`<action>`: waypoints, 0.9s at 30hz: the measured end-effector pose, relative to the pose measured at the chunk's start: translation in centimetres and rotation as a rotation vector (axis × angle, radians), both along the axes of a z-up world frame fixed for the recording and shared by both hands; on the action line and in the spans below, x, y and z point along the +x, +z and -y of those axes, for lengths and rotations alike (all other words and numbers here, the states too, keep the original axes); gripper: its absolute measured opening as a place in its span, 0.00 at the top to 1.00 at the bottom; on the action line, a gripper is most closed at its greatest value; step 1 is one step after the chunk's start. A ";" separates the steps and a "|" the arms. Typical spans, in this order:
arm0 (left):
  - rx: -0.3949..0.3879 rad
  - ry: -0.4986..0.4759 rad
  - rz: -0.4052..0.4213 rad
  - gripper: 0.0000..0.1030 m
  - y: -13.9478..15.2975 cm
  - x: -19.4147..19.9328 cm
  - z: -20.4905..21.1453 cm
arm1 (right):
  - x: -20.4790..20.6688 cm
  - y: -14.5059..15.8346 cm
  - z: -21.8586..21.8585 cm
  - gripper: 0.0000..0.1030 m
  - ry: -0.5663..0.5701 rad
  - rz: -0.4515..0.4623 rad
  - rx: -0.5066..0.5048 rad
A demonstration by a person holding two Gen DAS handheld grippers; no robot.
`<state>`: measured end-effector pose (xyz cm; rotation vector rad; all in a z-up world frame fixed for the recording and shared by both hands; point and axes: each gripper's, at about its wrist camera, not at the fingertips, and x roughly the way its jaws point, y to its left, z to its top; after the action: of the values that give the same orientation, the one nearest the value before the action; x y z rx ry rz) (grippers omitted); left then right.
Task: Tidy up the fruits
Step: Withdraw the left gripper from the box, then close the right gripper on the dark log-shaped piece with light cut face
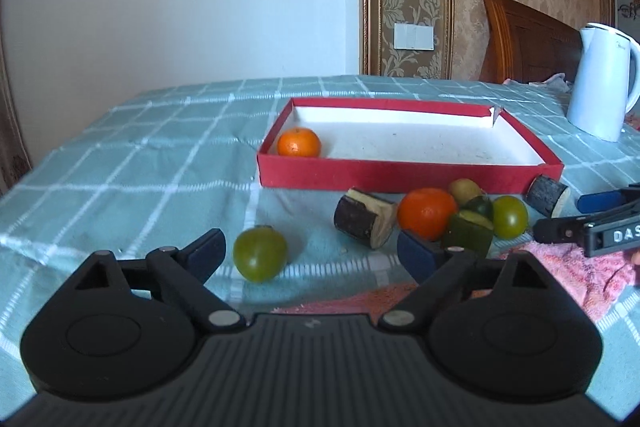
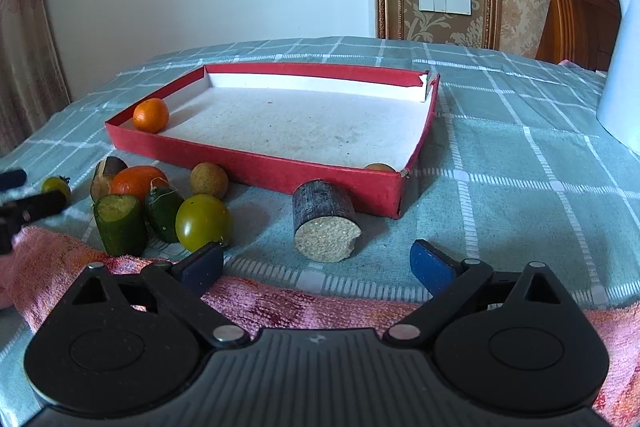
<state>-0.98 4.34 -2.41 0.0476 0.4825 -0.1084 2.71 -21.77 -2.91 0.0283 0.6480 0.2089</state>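
Observation:
A red box (image 1: 400, 177) (image 2: 320, 179) with a white floor lies on the checked tablecloth. A small orange (image 1: 299, 142) (image 2: 151, 115) sits in its near left corner, and a brownish fruit (image 2: 379, 167) in its near right corner. In front of the box lie an orange (image 1: 427, 213) (image 2: 138, 181), green tomatoes (image 1: 260, 253) (image 1: 509, 217) (image 2: 203, 222), a tan round fruit (image 1: 464, 190) (image 2: 209, 180), cucumber pieces (image 1: 470, 235) (image 2: 120, 225) and bark-covered stubs (image 1: 366, 217) (image 2: 324, 225). My left gripper (image 1: 316, 253) is open, the near green tomato between its fingers. My right gripper (image 2: 320, 265) is open and empty.
A white electric kettle (image 1: 602, 81) (image 2: 622, 67) stands at the right of the table. A pink towel (image 1: 580, 275) (image 2: 280, 303) lies along the near edge. A wooden chair back (image 1: 528, 39) stands behind the table. The right gripper's fingers (image 1: 592, 219) show at the left wrist view's right edge.

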 end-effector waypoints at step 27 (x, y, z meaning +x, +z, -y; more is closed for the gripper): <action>0.010 -0.028 -0.137 0.00 -1.5 2.0 -0.1 | 1.3 0.3 0.1 0.55 -0.009 0.035 -0.051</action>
<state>1.03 4.41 -3.90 0.0575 0.6198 -0.1376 4.02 -21.86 -2.63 -0.0218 0.6176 0.1834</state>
